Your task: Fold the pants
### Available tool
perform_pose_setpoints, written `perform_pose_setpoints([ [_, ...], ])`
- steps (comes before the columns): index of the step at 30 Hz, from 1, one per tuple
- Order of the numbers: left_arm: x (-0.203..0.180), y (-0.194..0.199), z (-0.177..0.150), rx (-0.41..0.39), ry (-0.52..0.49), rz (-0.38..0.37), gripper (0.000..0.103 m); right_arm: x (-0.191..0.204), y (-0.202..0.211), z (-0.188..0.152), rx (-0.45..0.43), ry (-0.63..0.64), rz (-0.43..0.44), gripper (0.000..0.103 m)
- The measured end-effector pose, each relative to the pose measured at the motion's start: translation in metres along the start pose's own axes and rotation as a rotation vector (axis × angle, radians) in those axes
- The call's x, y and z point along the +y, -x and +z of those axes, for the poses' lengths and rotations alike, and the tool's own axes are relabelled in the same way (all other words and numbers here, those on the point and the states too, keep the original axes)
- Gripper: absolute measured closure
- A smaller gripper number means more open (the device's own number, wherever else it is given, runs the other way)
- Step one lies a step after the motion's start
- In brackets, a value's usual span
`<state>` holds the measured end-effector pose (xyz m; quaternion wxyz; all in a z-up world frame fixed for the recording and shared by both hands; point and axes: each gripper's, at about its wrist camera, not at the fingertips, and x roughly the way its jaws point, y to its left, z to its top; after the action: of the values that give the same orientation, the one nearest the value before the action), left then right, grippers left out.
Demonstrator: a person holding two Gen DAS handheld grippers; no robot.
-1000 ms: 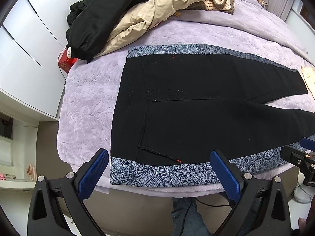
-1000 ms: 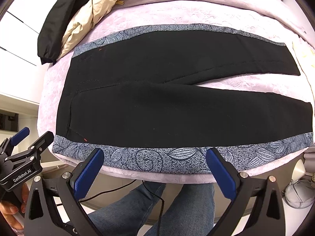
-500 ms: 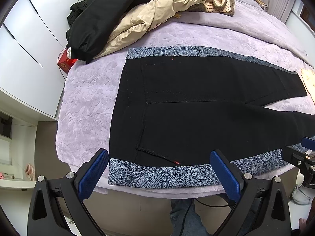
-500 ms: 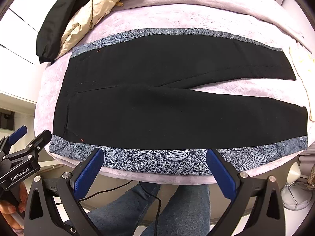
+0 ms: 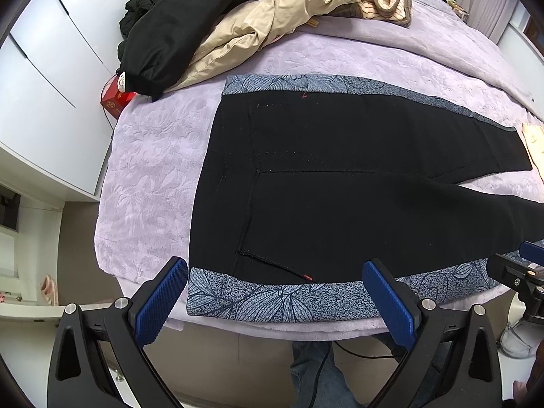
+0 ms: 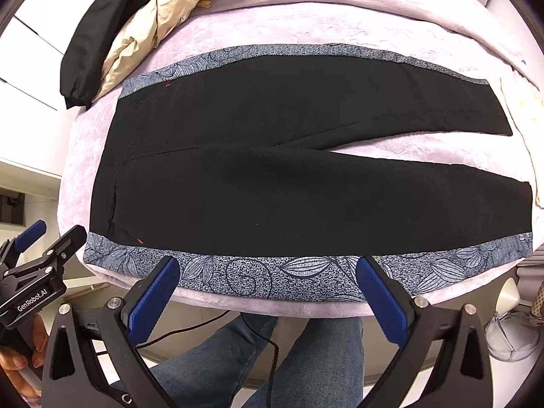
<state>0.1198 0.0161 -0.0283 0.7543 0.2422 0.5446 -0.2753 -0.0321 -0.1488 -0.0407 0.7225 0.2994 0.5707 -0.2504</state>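
Left wrist view, garment: black pants with grey leaf-print side stripes are laid flat on a lilac embossed bed cover, waistband to the left, legs running right.
Left wrist view, gripper: the left gripper is held above the near stripe at the waist end; its blue-padded fingers are spread wide, nothing between them.
Left wrist view, surroundings: a black jacket and a beige coat are heaped at the far side, well apart from the pants.
Right wrist view, garment: both legs are seen full length, parted in a narrow V toward the hems.
Right wrist view, gripper: the right gripper is poised over the near stripe, mid-leg; fingers spread, empty.
Progress: spreading appears finished; no fold is seen.
Remaining: judged to be the leg-over-leg fold, then the lengthwise folds.
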Motion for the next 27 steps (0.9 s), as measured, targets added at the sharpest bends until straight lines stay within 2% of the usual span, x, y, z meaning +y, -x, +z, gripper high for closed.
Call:
perform_pose_setpoints([
  [9,0.004,-0.012,-0.005,0.046,0.015,0.009,0.0,-0.003,-0.012,0.0,0.028,-0.02,0.042,0.0],
  [15,0.006,-0.023,-0.007,0.071,0.02,0.002,0.0,-0.007,-0.023,0.0,0.051,-0.044,0.12,0.0],
  [18,0.02,-0.03,-0.01,0.057,0.086,-0.045,0.0,-0.008,-0.031,-0.001,0.058,-0.067,0.251,0.0],
  [22,0.054,-0.051,-0.024,0.103,0.221,-0.155,0.0,-0.004,-0.054,-0.009,0.106,-0.111,0.52,0.002],
  [24,0.064,-0.056,-0.032,0.11,0.248,-0.186,0.007,0.003,-0.071,-0.018,0.157,-0.136,0.643,0.024],
  [25,0.068,-0.059,-0.037,0.111,0.257,-0.205,0.008,0.006,-0.083,-0.024,0.193,-0.159,0.696,0.041],
  [27,0.075,-0.065,-0.049,0.12,0.283,-0.264,0.008,0.011,-0.108,-0.037,0.269,-0.207,0.769,0.042],
])
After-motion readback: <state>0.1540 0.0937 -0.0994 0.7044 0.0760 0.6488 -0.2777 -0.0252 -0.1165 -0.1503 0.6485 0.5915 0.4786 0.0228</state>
